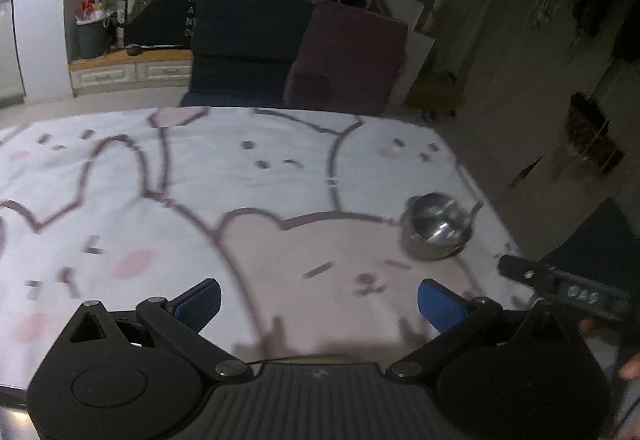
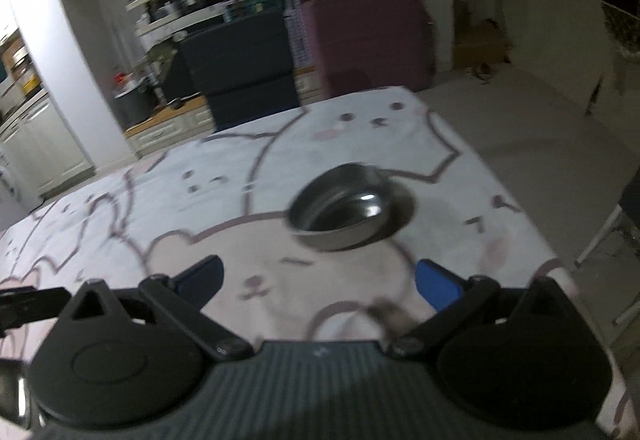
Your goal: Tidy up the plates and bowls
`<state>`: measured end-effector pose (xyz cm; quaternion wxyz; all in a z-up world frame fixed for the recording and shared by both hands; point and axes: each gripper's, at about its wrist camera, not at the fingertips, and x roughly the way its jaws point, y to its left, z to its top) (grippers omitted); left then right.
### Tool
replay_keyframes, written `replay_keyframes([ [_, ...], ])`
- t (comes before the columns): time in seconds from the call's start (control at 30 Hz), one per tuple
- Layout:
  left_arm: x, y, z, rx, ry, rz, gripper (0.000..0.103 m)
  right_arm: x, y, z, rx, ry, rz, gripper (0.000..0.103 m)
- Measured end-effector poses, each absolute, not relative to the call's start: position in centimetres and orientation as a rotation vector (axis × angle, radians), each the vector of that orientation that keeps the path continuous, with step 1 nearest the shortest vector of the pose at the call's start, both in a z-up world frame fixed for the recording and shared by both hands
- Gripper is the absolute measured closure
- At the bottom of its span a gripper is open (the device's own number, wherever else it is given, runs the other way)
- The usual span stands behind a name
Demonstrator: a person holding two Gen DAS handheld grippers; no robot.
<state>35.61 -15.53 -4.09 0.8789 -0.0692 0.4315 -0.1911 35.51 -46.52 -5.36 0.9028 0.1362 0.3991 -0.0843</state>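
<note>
Stainless steel bowl (image 2: 347, 207) sits upright on the cartoon-animal tablecloth (image 2: 224, 192), near the table's right edge in the left wrist view (image 1: 438, 230), with nothing visible inside it. Right gripper (image 2: 318, 278) hovers just short of the bowl, blue-padded fingers (image 2: 436, 282) spread wide and empty; left gripper (image 1: 319, 298) is likewise wide open over bare cloth, holding nothing, well apart from the bowl. Beyond the table stand a dark blue cushion (image 1: 248, 40) and a maroon cushion (image 1: 348, 56), side by side.
</note>
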Motion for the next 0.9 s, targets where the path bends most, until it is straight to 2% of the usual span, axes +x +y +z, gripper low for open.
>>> replay_keyframes([
  [0.1, 36.4, -17.5, -5.0, -0.217, 0.901, -0.418, 0.002, 36.1, -49.3, -6.4, 0.305, 0.811, -0.209, 0.000],
  [0.17, 37.0, -19.1, -5.8, -0.246, 0.916, -0.428, 0.006, 36.7, -51.0, -7.2, 0.320, 0.807, -0.214, 0.000],
  [0.3, 39.1, -21.8, -7.8, -0.303, 0.976, -0.419, 0.022, 38.2, -53.6, -8.7, 0.393, 0.822, -0.180, 0.004],
  [0.37, 40.2, -22.8, -8.7, -0.340, 0.995, -0.408, 0.026, 38.8, -54.9, -9.0, 0.427, 0.813, -0.170, 0.015],
  [0.43, 41.2, -23.9, -9.4, -0.362, 1.007, -0.406, 0.032, 39.7, -55.6, -9.2, 0.451, 0.807, -0.150, 0.019],
  [0.53, 42.3, -25.4, -10.3, -0.373, 1.019, -0.411, 0.042, 41.1, -56.1, -9.4, 0.456, 0.805, -0.153, 0.032],
  [0.67, 43.7, -27.1, -11.5, -0.395, 1.036, -0.412, 0.048, 43.0, -56.2, -10.3, 0.469, 0.827, -0.143, 0.047],
  [0.9, 45.2, -29.2, -13.0, -0.345, 1.066, -0.398, 0.063, 44.9, -56.3, -11.8, 0.482, 0.858, -0.159, 0.066],
])
